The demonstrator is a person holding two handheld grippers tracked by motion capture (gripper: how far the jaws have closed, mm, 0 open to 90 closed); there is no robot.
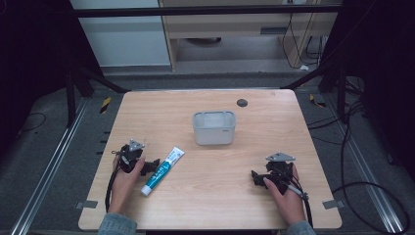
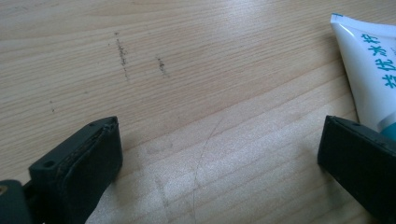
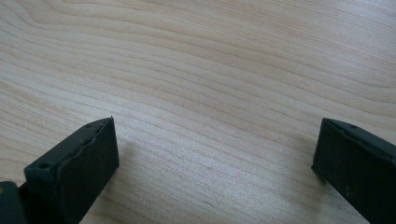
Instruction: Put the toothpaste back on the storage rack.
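Note:
A white and teal toothpaste tube (image 1: 163,170) lies flat on the wooden table (image 1: 210,196), left of centre. My left gripper (image 1: 152,166) rests on the table just left of the tube, jaws open. In the left gripper view its jaws stand wide apart over bare wood, and the tube (image 2: 373,65) lies beside the right-hand jaw, not between them. My right gripper (image 1: 255,177) sits at the table's right front, held by a hand, open. The right gripper view has nothing between the spread jaws (image 3: 215,154).
A translucent grey-white plastic tub (image 1: 214,127) stands upright at the table's centre, behind both grippers. A small dark round disc (image 1: 242,103) lies near the far edge. Cables trail off the table's right side onto the floor.

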